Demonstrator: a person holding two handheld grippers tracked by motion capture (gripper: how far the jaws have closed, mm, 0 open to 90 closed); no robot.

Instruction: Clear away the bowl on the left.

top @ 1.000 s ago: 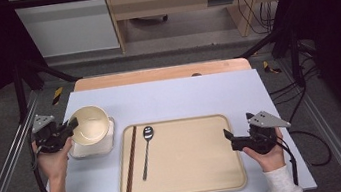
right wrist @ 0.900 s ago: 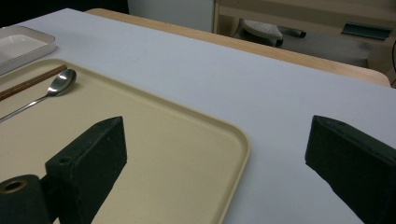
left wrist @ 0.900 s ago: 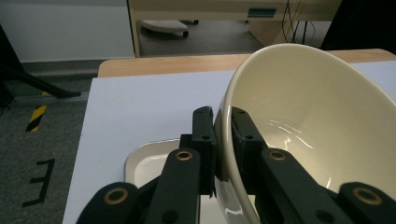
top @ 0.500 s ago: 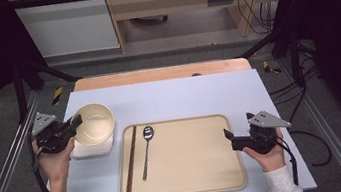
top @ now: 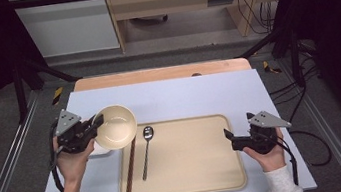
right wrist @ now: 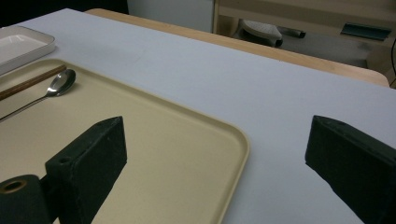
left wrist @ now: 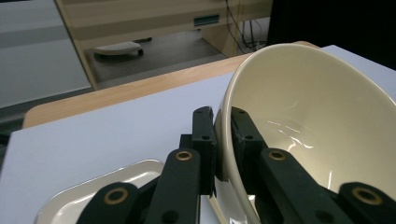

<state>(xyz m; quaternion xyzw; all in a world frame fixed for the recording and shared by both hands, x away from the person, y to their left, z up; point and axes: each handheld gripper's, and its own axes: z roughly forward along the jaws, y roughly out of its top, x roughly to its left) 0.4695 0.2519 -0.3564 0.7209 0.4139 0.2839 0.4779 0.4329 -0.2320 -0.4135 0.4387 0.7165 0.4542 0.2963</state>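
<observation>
Left claw is clamped on the rim of the cream bowl, holding it tilted in the air by the tray's left edge, partly over the white dish. Right claw sits wide open, empty, over the tray's right edge.

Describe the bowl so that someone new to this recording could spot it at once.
Start at the beige tray in the middle of the pale table, then look just past its left edge. There the left gripper pinches the rim of a tilted cream bowl, the one round, deep thing beside the flat white dish, spoon and chopsticks.
</observation>
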